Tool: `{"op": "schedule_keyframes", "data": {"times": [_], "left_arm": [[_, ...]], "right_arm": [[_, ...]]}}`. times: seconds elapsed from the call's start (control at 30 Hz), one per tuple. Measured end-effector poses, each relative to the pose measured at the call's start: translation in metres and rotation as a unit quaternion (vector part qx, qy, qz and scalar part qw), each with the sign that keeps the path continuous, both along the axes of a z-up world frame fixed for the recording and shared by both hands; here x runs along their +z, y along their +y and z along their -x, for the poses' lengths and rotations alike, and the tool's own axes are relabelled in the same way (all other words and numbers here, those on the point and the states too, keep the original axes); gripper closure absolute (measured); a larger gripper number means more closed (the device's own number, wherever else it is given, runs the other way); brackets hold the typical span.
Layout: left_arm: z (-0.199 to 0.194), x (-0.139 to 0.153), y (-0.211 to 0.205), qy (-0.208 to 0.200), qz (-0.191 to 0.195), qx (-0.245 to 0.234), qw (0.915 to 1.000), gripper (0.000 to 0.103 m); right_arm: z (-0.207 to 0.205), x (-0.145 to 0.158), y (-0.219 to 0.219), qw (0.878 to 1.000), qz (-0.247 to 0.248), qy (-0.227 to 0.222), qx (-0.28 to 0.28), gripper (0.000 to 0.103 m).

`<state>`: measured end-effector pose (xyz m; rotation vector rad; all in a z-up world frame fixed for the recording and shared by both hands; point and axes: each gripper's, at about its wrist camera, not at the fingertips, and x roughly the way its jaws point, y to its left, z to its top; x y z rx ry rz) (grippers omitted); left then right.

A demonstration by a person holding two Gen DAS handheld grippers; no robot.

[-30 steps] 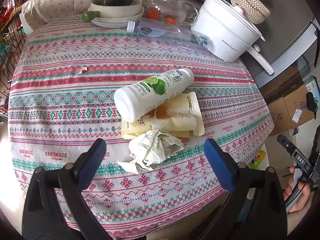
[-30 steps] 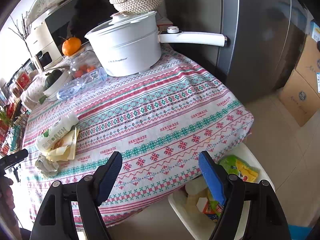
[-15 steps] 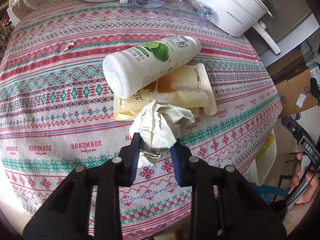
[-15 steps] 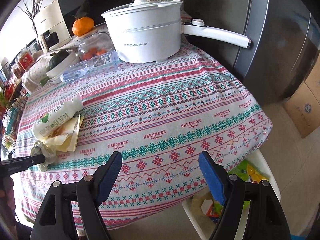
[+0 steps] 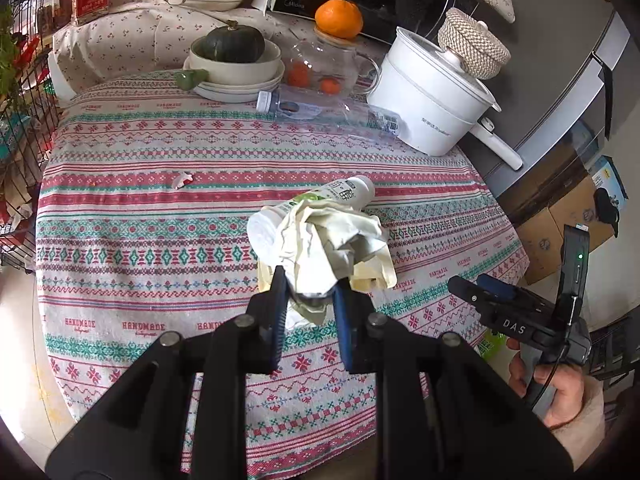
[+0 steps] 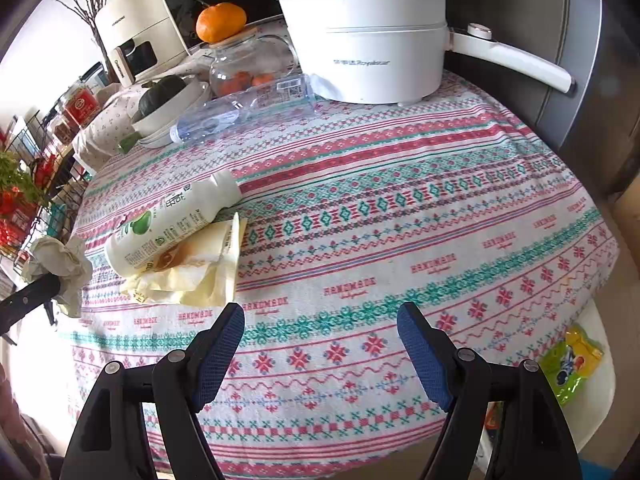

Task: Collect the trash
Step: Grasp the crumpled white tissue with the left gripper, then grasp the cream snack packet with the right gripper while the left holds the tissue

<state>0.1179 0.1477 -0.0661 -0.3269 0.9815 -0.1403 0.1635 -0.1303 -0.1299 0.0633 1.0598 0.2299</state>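
Patterned table [image 5: 140, 216]: crumpled paper [image 5: 320, 244] is clamped in left gripper [image 5: 310, 300] jaws, raised above near edge; bottle [image 6: 168, 224] is laid on pouch [image 6: 200, 276]. Right gripper [image 6: 320, 352] jaws are held open.

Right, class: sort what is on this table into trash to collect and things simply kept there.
Trash to collect:
crumpled paper, held in the left hand-held gripper
white drink bottle
yellow wrapper
clear plastic bottle

Simply kept there:
white pot
orange
squash
glass jar
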Motion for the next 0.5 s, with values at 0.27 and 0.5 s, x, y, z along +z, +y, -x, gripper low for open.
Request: {"op": "schedule_keyframes", "data": {"times": [0.27,0.5], "left_arm": [[-0.003,-0.001,0.007,-0.005,-0.001,0.014,0.9999,0.080],[-0.006,0.003,0.003,-0.012,-0.001,0.013,0.9998,0.080]], "right_arm": [[-0.020,-0.030,0.063,0.999,-0.014,0.009,0.047,0.049],[-0.026,-0.057,0.093,0.995,0.051,-0.011,0.083,0.087]]}}
